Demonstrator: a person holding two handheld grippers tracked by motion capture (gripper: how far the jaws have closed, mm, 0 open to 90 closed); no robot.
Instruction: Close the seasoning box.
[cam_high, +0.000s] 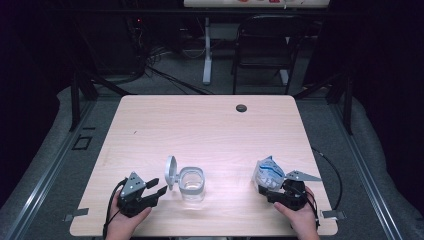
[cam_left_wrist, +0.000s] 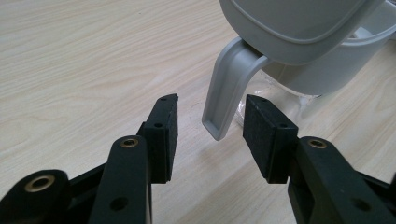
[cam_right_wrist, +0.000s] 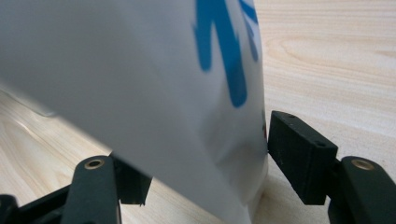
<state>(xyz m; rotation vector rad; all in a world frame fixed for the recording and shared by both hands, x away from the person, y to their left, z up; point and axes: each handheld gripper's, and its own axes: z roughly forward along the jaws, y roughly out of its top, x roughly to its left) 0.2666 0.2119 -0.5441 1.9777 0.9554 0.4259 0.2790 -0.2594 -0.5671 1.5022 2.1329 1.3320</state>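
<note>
A clear square plastic jar (cam_high: 192, 182) with its grey flip lid (cam_high: 171, 172) open is seen near the front edge of the light wooden table (cam_high: 210, 125). Just left of the jar, the left gripper (cam_high: 156, 187) is held wide open and empty. Up close, the grey lid tab (cam_left_wrist: 227, 95) is shown between its jaws, untouched. Right of the jar, a white and blue pouch (cam_high: 268, 174) is squeezed by the right gripper (cam_high: 274, 192); its blue print (cam_right_wrist: 224, 46) is seen close up.
</note>
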